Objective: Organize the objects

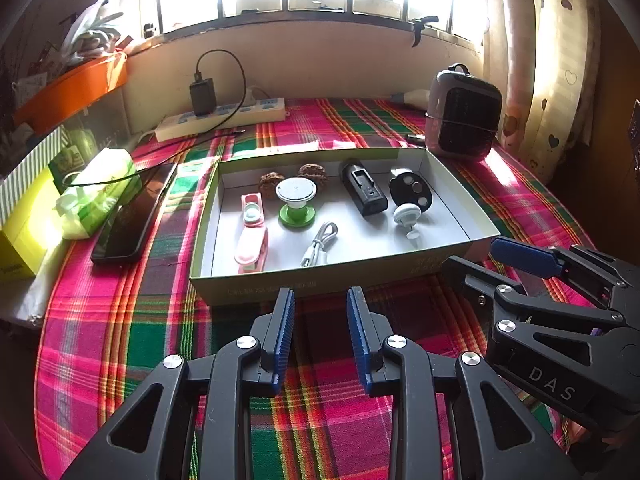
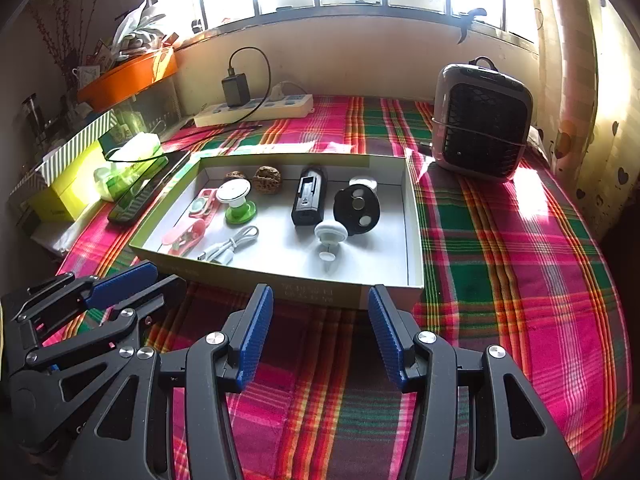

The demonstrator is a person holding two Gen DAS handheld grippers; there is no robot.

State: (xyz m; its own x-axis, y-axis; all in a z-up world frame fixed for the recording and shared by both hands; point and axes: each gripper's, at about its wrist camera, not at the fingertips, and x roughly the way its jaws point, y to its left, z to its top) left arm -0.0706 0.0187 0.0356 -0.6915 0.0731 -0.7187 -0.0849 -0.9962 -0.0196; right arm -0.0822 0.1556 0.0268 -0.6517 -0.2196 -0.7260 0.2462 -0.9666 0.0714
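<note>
A shallow cardboard box (image 1: pixel 332 276) (image 2: pixel 352 294) sits on the plaid cloth. Inside lie a pink clip (image 1: pixel 252 246) (image 2: pixel 184 236), a green-and-white spool (image 1: pixel 296 200) (image 2: pixel 238 202), two brown walnuts (image 1: pixel 312 172) (image 2: pixel 267 178), a white cable (image 1: pixel 320 244) (image 2: pixel 230 248), a black battery holder (image 1: pixel 363 188) (image 2: pixel 308 196), a black disc (image 1: pixel 412 192) (image 2: pixel 356 208) and a white knob (image 1: pixel 407 216) (image 2: pixel 331 236). My left gripper (image 1: pixel 320 336) is open and empty, just before the box's near wall. My right gripper (image 2: pixel 320 336) is open and empty, also before the near wall.
A dark phone (image 1: pixel 132 212) (image 2: pixel 148 188), a green tissue pack (image 1: pixel 100 192) and a yellow box (image 1: pixel 24 232) lie left of the box. A power strip (image 1: pixel 220 120) (image 2: pixel 256 110) lies by the wall. A small heater (image 1: pixel 464 112) (image 2: pixel 482 120) stands at the back right.
</note>
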